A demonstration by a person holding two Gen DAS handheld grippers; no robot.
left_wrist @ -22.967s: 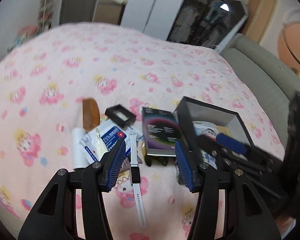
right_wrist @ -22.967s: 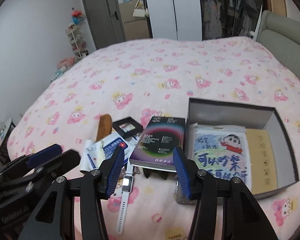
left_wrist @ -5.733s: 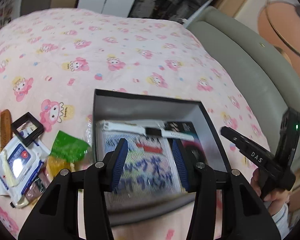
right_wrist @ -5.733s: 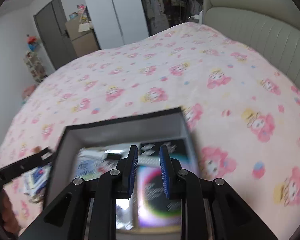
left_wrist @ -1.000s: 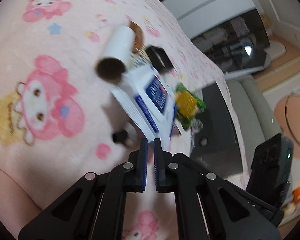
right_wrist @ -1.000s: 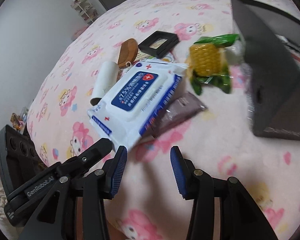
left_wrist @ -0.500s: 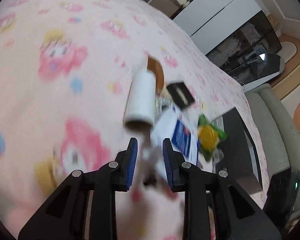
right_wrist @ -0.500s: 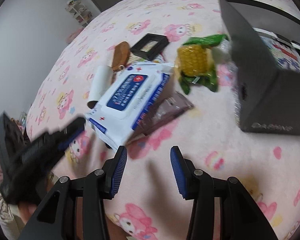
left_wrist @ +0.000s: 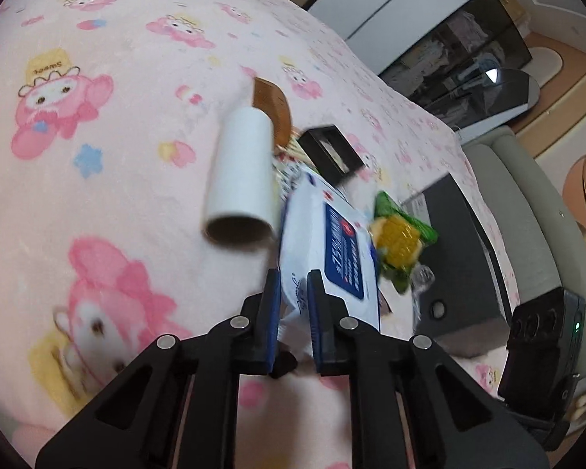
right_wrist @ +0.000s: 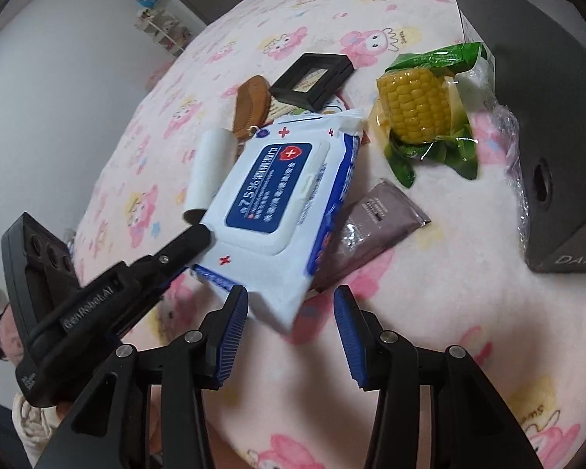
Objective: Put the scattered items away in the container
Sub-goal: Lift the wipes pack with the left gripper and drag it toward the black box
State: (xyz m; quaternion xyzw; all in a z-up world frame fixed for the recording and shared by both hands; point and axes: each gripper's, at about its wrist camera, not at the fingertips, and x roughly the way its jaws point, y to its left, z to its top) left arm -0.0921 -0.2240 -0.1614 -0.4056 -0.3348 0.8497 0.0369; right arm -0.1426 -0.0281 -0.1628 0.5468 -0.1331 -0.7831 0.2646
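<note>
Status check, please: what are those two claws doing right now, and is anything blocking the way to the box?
Left gripper shut on wipes pack edge. Right gripper open, empty. Corn lies between pack and box.

Wipes pack [right_wrist: 289,199] — between roll [right_wrist: 211,168] and corn [right_wrist: 420,107].
</note>
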